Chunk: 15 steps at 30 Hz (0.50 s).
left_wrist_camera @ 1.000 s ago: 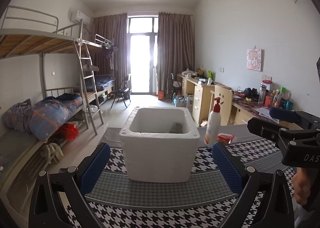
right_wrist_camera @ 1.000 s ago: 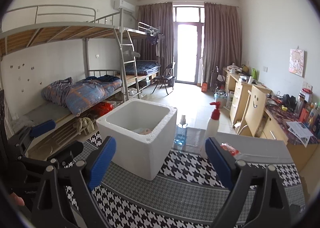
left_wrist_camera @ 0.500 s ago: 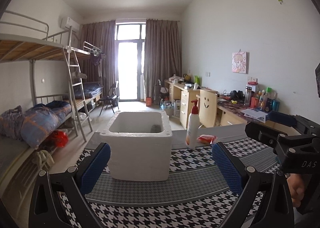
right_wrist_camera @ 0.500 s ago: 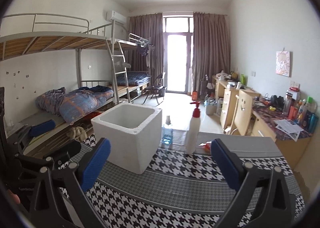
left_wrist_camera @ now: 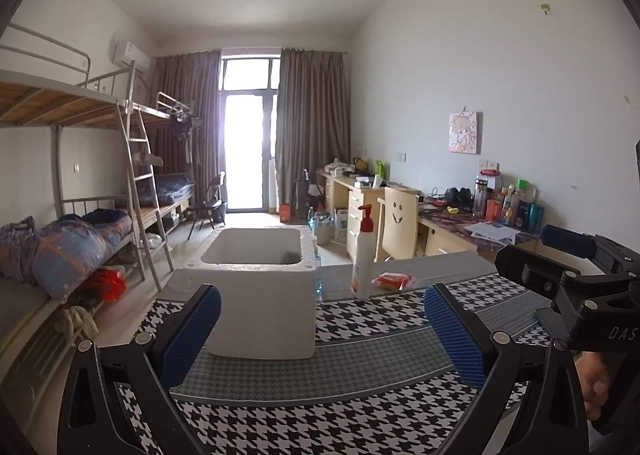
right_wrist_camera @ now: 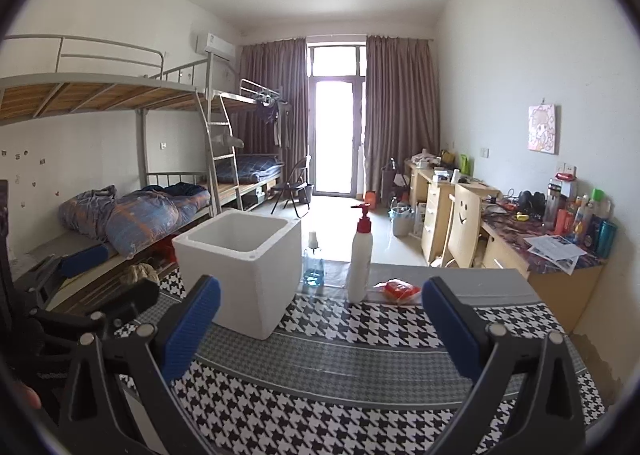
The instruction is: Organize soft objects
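My left tongs hang released over the houndstooth desk, nothing between the pads, aimed at the white foam box that I take to be the bin for the soft things. A grey lump lies inside it at the far right corner (what it is I cannot tell). Right of the box stand a small clear bottle of blue liquid and a white pump bottle. Just beside the pump bottle lies a small red-orange packet, likely the next soft piece. My right tongs are likewise released and empty, having just finished spreading wide. Against a second ago, the box sits smaller and further left in both views; I have drawn back and swung towards the packet.
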Available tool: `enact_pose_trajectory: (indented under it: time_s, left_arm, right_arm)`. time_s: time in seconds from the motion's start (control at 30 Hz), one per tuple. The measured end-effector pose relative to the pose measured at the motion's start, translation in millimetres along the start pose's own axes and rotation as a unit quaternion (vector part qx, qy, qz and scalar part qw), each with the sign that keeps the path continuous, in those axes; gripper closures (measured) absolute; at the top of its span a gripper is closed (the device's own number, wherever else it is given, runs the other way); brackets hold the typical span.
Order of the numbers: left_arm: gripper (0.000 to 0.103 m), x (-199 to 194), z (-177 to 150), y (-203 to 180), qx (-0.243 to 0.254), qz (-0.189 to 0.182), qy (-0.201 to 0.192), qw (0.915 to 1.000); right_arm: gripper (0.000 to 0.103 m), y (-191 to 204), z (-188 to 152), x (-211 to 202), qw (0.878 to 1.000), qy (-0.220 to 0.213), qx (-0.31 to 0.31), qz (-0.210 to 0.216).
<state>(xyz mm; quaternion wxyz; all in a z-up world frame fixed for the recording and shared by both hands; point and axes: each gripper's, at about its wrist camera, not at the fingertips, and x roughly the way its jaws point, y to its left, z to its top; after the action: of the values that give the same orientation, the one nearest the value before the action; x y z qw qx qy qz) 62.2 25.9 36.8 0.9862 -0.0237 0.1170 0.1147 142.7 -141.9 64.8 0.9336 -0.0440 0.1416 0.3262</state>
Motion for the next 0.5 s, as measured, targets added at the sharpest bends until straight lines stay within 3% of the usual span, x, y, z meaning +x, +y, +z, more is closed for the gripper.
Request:
enact_pose_trajectory:
  time_s: [0.23,0.5]
  left_arm:
    - [0.001,-7,-3,-6,0.004,-0.009,-0.003,0.9999]
    - [0.001,-9,-8,-11,0.001,0.006,-0.005,1.0000]
  right_arm:
    - [0.001,-1,-7,-13,1.000,-0.012,0.003,0.001]
    - [0.001,-11,-17,-23,1.000,-0.017,0.016,-0.019]
